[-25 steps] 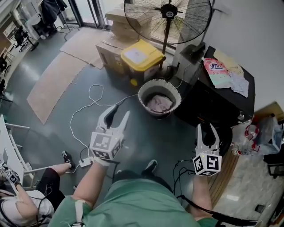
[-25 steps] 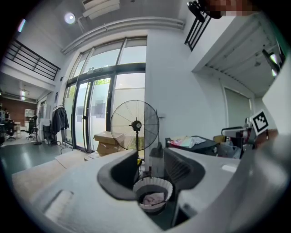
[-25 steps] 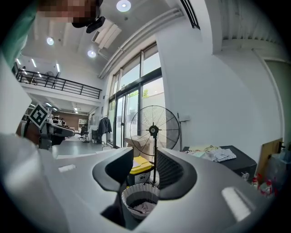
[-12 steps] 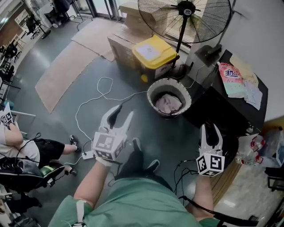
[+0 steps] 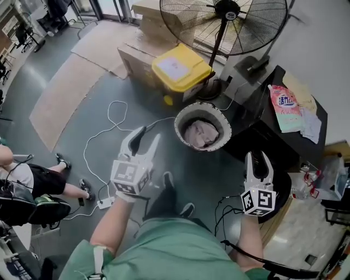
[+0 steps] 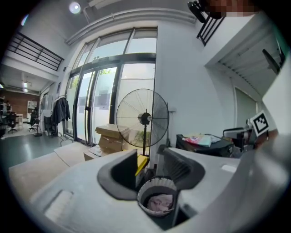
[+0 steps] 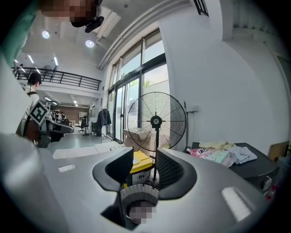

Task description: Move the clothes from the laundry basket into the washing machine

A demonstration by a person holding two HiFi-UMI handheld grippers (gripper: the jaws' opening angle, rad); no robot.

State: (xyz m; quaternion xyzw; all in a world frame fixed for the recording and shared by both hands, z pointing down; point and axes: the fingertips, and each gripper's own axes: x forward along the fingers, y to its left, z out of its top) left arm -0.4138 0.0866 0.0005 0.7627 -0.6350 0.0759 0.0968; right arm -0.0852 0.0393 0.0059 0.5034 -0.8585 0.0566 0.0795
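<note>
A grey floor (image 5: 219, 180) fills most of the head view, with flat cardboard sheets (image 5: 60, 93) spread over its far left part. At the top stands a large pedestal fan (image 5: 219, 24), its round cage facing the room. To its right, against the white wall, is a black unit (image 5: 262, 131). A pink detergent bag (image 5: 285, 106) and some folded cloth lie on its top. Stacked cardboard boxes (image 5: 156, 16) sit behind a bin with a yellow lid (image 5: 178, 68), which is just left of the fan's base.

The laundry basket (image 5: 203, 105), round with a white ribbed wall, stands on the floor in front of the bin and close beside the black unit. The clothes (image 5: 199, 134), a pale pinkish heap, lie inside it, below the rim.

The person, in a green top, holds both tools out low over the floor. The left gripper (image 5: 149, 133) points toward the basket from the near left, apart from it. Its fingers (image 6: 120, 170) stand apart with nothing between them, and the basket shows beyond the gap. The right gripper (image 5: 257, 156) hangs near the front corner of the black unit, also clear of the basket. Its fingers (image 7: 170, 175) are likewise parted and empty, with the basket's rim showing low between them.

A white power strip (image 5: 105, 202) with a looping cable lies left of the left gripper. The leg (image 5: 65, 190) of a seated person reaches in at the left edge.
</note>
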